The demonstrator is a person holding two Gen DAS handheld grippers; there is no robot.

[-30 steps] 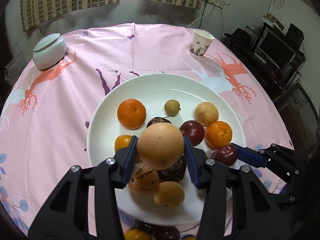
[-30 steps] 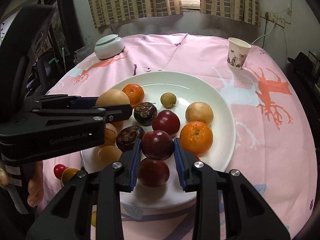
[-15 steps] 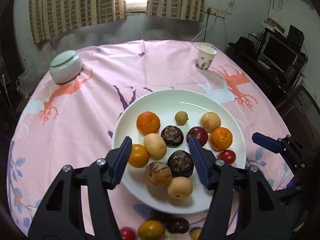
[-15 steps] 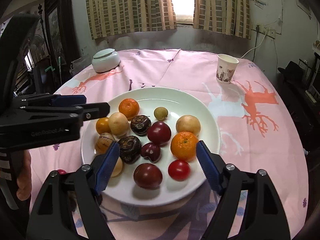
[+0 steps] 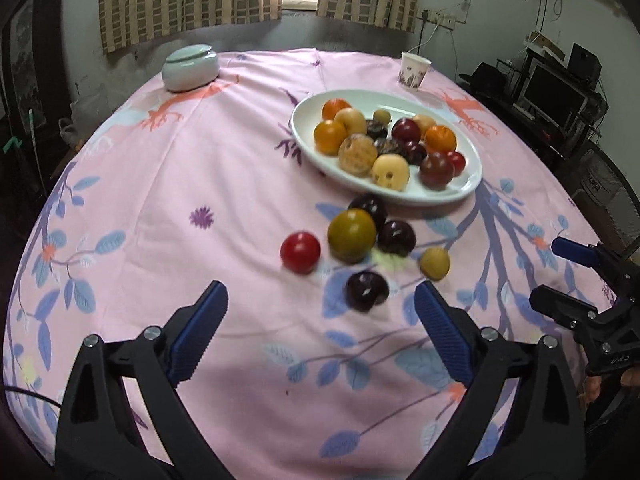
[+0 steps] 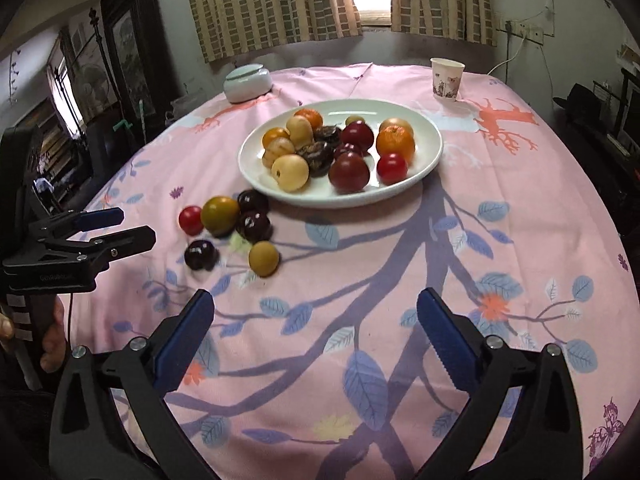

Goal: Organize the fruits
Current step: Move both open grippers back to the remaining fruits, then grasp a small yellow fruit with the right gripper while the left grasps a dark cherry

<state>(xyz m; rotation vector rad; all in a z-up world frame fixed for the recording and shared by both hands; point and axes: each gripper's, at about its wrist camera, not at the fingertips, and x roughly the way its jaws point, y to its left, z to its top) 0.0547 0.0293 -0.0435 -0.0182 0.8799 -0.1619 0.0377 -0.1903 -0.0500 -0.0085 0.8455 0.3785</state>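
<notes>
Now that both of my tools have pulled back from the wide white ceramic plate [image 6: 434, 148], the two fruits they held a second ago, a big tan one on the left and a dark red one on the right, sit among the pile on it. My left gripper [image 5: 320, 320] hangs empty with its blue jaws wide apart, and my right gripper [image 6: 314, 330] is spread just as wide with nothing between them. I take it one delivery is finished and the next pick is due.

Six fruits lie loose on the pink printed tablecloth [image 6: 520, 240], just in front of the plate on the side nearer me: a small red tomato-like fruit [image 5: 300, 251], a large olive-yellow round fruit [image 5: 351, 234], three dark purple plums [image 5: 367, 291], and a small yellow-brown fruit [image 5: 435, 263]. The olive one touches two plums, so closing on it may nudge its neighbours; the lone plum nearest me looks easier.

Well beyond the plate stand a pale lidded ceramic jar [image 5: 191, 67] and a patterned paper cup [image 5: 415, 71], neither in my way.
</notes>
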